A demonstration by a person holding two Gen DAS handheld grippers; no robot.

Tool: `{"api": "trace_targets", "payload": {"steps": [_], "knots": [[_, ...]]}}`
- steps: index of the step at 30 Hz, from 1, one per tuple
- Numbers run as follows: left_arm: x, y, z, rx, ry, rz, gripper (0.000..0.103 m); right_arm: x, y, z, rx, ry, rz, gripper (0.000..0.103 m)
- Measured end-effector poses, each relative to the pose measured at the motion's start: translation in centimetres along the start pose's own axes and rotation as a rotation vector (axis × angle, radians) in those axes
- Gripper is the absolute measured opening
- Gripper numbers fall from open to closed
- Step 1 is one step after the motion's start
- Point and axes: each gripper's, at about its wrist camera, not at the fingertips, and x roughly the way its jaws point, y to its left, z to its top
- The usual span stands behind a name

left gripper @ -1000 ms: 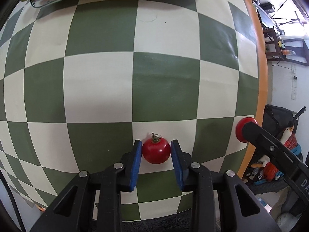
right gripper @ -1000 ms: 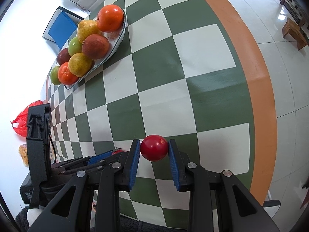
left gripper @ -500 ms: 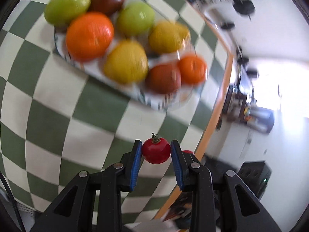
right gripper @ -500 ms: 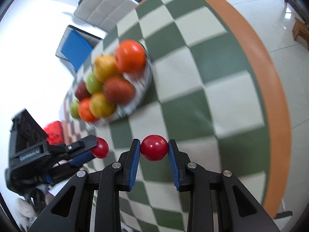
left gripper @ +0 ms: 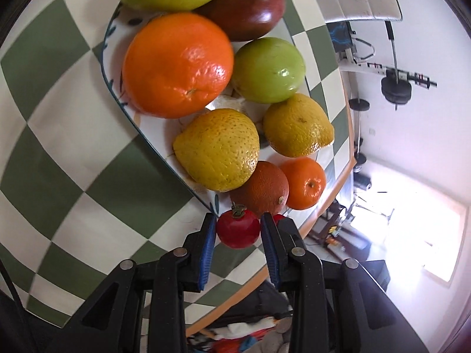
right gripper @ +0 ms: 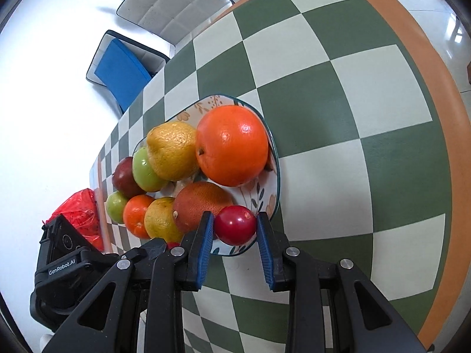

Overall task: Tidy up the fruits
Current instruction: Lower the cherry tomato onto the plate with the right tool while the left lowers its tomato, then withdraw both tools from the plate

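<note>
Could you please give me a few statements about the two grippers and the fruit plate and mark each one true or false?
1. The left gripper holds a red tomato with a green stem. True.
2. The right gripper is empty. False: it grips a red fruit.
3. The plate holds only oranges. False: green, yellow and dark red fruits lie there too.
4. The tablecloth is green and cream checked. True.
</note>
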Motion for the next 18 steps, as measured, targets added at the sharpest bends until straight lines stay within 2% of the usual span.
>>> {"api": "trace_targets", "payload": {"steps": [4, 8, 11, 13, 15, 18], "knots": [[-0.4, 0.3, 0.4, -0.023, 0.001, -0.022, 0.031, 0.2, 0.3, 0.2, -0.006, 0.0, -0.018, 0.035], [-0.8, 0.1, 0.3, -0.017, 0.0, -0.02, 0.033, -0.2, 0.4, 0.1, -0.009, -0.007, -0.023, 0.049], [-0.7, -0.8, 0.4, 0.018, -0.01, 0.018, 0.034, -0.7, 0.3, -0.1, -0.018, -0.014, -0.043, 0.053], [-1.2, -1.5, 0.1, 0.087, -0.024, 0.092, 0.034, -1.4, 0.5, -0.4, -0.041, -0.026, -0.068, 0.061], [-1.8, -2.4, -0.3, 0.182, -0.054, 0.179, 0.034, -2.4, 1.1, -0.9, -0.096, -0.056, -0.135, 0.075], [-3.1, -3.8, -1.5, 0.374, -0.123, 0.35, 0.04, -4.1, 2.4, -2.3, -0.188, -0.108, -0.251, 0.082]]}}
